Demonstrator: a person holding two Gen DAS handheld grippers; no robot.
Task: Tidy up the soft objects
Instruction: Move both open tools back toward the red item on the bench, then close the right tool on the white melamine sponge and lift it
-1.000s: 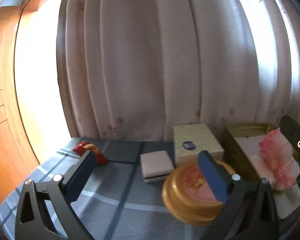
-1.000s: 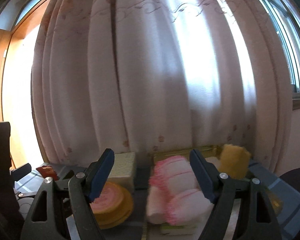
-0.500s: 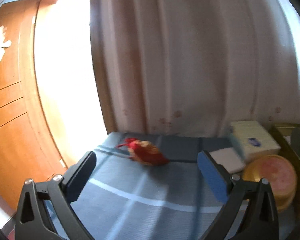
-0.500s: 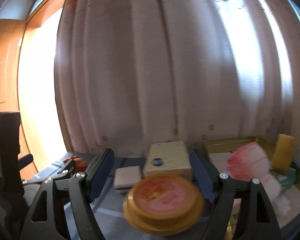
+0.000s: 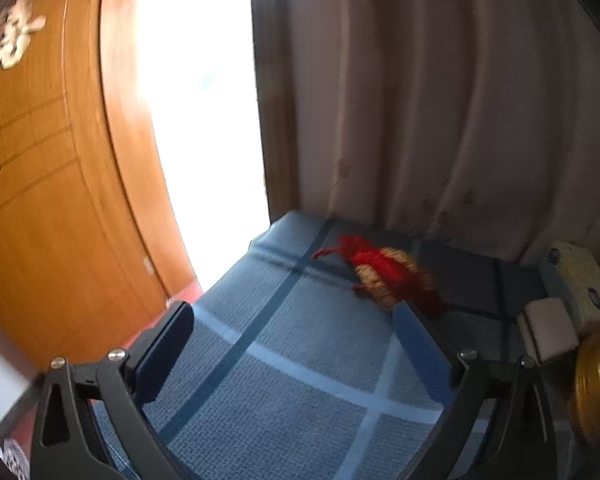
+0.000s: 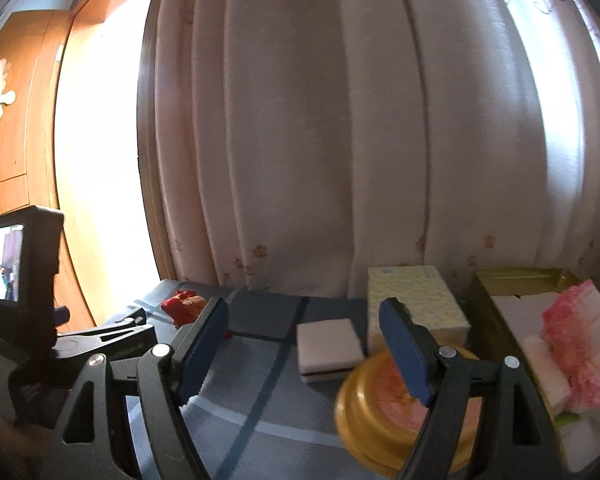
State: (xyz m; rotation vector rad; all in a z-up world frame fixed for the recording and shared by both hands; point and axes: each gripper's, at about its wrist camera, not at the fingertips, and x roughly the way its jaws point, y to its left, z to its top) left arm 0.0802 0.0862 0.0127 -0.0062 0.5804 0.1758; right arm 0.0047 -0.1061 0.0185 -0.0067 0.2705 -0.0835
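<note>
our two wrist views low over blue tablecloth [image 5: 300, 360], facing curtain [image 6: 340, 140], both sharing red pouch [image 5: 388, 272]

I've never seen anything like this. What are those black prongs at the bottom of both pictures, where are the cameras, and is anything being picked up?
There is no robot here. A person holds a hand tool in each hand; each tool has two black fingers with blue pads and a wide-angle camera looking along them. So each picture is one tool's own view.

The left gripper stands open over a blue checked cloth, with a red pouch lying just beyond its fingers. The right gripper is open too. In its view you can also see the other tool at the left edge.

On the cloth lie a white sponge, a tissue box and a round gold tin. At the right, a gold tray holds pink-and-white soft things. A curtain hangs behind.

Nothing is held.
</note>
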